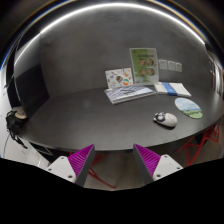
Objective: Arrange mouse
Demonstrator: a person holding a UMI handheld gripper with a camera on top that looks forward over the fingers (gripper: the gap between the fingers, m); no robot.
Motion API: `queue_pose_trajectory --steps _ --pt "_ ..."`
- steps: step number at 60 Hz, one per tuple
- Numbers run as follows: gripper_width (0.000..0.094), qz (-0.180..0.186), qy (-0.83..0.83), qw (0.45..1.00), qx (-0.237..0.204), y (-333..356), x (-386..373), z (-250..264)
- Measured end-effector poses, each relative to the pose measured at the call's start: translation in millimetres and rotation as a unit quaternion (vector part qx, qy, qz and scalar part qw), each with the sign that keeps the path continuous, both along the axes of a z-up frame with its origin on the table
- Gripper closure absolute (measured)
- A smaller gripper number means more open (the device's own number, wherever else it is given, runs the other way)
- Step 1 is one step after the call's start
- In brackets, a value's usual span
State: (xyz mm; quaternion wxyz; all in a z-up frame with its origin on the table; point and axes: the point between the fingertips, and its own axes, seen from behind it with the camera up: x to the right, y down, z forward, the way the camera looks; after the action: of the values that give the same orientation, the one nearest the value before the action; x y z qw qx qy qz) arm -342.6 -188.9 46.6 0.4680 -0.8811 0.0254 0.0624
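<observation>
A grey and white computer mouse point(166, 119) lies on the dark round table point(90, 118), to the right and well beyond my fingers. Just right of it lies a round green mat point(189, 108). My gripper point(114, 160) is open and empty, its two magenta pads point(80, 158) spread wide, held near the table's front edge. Nothing stands between the fingers.
Leaflets point(128, 94) lie at the far side of the table, with a green upright card point(143, 64) and a smaller picture card point(120, 77) behind them against the wall. A dark object point(17, 122) sits at the table's left edge. Chair legs point(30, 152) show below.
</observation>
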Motion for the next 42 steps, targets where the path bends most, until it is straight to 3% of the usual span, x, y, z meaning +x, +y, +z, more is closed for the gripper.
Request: queue_pose_trajectory --steps 9,10,14,23,36,42 --pt "0.0122 -0.033 -0.025 0.999 0.014 14.2 73.1 -1.6" --pt "0.0121 -0.034 -0.031 0.999 0.016 17.1 48.6 -2.4" --pt "0.0116 -0.05 -0.052 0.997 0.02 26.3 128.7 -9.7" --pt "0.0117 -0.053 -0.096 0.994 0.024 57.8 212.8 -34.3" --pt "0.0124 0.027 -0.08 0.996 0.034 110.7 237.1 -56.2" --pt "0.0113 0.047 -0.052 0.997 0.027 134.8 240.4 -58.4"
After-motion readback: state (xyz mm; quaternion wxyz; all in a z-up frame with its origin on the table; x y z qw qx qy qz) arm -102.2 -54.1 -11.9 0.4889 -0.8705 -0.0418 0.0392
